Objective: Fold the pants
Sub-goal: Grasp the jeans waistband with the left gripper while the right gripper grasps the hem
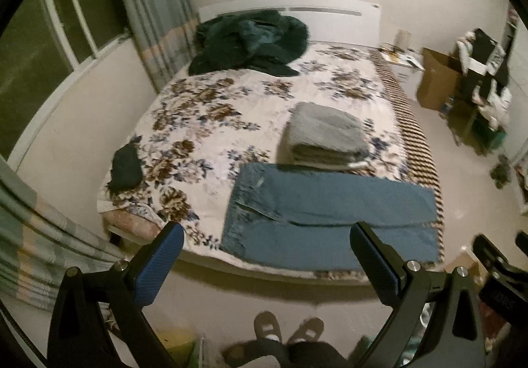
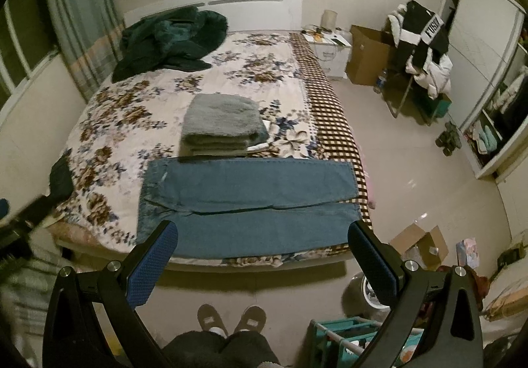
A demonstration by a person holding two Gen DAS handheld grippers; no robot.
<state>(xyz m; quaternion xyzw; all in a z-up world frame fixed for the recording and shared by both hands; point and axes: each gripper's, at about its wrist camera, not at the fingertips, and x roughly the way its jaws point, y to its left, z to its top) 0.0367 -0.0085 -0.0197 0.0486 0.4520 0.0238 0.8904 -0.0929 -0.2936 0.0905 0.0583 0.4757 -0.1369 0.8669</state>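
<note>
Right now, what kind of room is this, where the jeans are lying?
It looks like a bedroom in someone's home. There is a big bed with a flowery bedspread and a white headboard, a white nightstand beside it, and a wardrobe along the wall. The jeans lie flat on the bed.

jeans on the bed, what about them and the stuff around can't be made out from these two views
- Jeans: underside and back pockets hidden against the bedspread, both views.
- Grey folded stack: what garments it holds, hidden by its own folds.
- Small dark item by the bed's left edge: too blurred to identify; mostly cut off in the right wrist view.
</note>
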